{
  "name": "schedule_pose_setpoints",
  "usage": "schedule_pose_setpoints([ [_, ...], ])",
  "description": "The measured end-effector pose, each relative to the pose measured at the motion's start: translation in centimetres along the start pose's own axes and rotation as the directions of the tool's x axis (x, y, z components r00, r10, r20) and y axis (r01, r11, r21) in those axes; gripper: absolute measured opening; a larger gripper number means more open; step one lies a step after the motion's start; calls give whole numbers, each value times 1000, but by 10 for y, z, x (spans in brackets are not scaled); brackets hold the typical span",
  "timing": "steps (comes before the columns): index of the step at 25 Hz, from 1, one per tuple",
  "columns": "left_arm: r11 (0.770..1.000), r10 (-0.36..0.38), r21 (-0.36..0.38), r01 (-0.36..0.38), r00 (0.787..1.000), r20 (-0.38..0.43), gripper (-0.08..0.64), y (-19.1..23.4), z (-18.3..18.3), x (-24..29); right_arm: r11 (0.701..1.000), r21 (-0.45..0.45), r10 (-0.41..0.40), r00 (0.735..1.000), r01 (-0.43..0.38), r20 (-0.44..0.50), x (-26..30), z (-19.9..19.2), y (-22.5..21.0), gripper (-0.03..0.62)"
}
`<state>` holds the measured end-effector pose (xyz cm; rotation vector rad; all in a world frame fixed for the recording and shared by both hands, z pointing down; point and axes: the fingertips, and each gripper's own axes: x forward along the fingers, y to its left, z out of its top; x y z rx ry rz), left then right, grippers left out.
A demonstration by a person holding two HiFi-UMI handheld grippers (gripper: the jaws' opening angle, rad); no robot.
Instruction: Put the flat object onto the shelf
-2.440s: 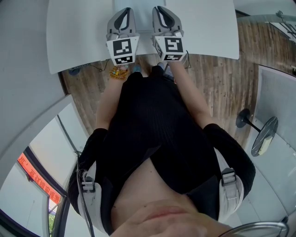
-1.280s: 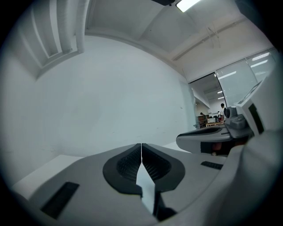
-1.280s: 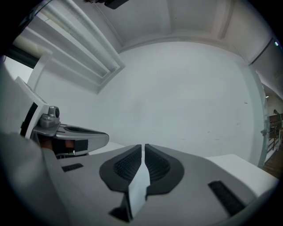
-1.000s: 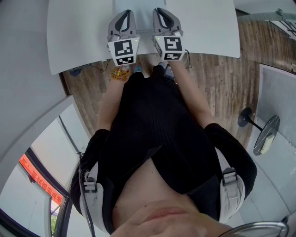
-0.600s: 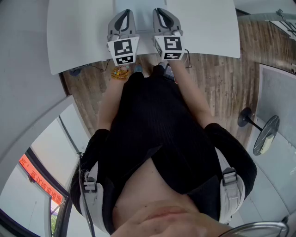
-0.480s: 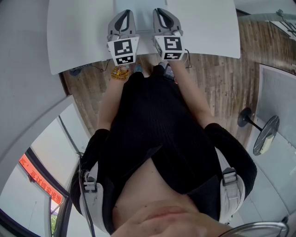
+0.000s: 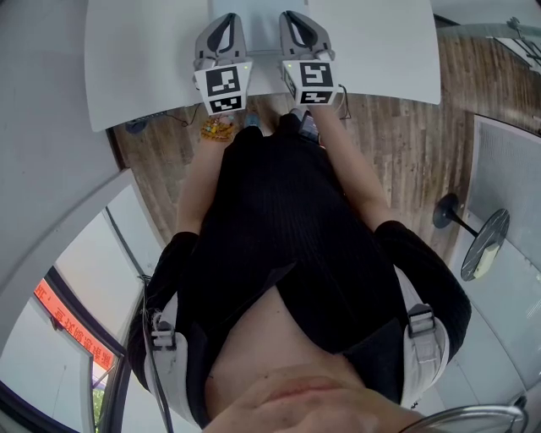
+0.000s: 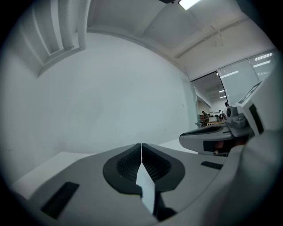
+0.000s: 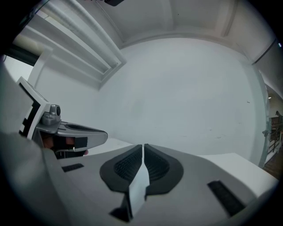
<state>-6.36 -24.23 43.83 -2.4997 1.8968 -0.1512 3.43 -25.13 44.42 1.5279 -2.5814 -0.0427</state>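
We hold the left claw (image 7: 225,19) and the right claw (image 7: 292,17) side by side over the near edge of a white table (image 7: 144,68). Both claws are pressed together, with their dark pads (image 8: 128,165) touching and nothing pinched between them. A pale flat sheet (image 7: 258,30) seems to lie on the table between the two claws. We cannot tell for sure if it is the flat thing. A white wall (image 9: 185,97) stands far in front. A wooden floor (image 7: 406,144) lies below the table.
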Motion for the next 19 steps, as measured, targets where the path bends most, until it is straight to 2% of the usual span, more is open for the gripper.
schedule_pose_setpoints([
  [12,1000,-2,-3,2,1000,-18,17,3,-3,4,1000,-2,-23,1000,23,-16,3,-1,-17,35],
  [19,1000,1,-21,-2,999,-39,17,25,-12,9,1000,0,-23,999,23,-40,17,-7,-16,35],
])
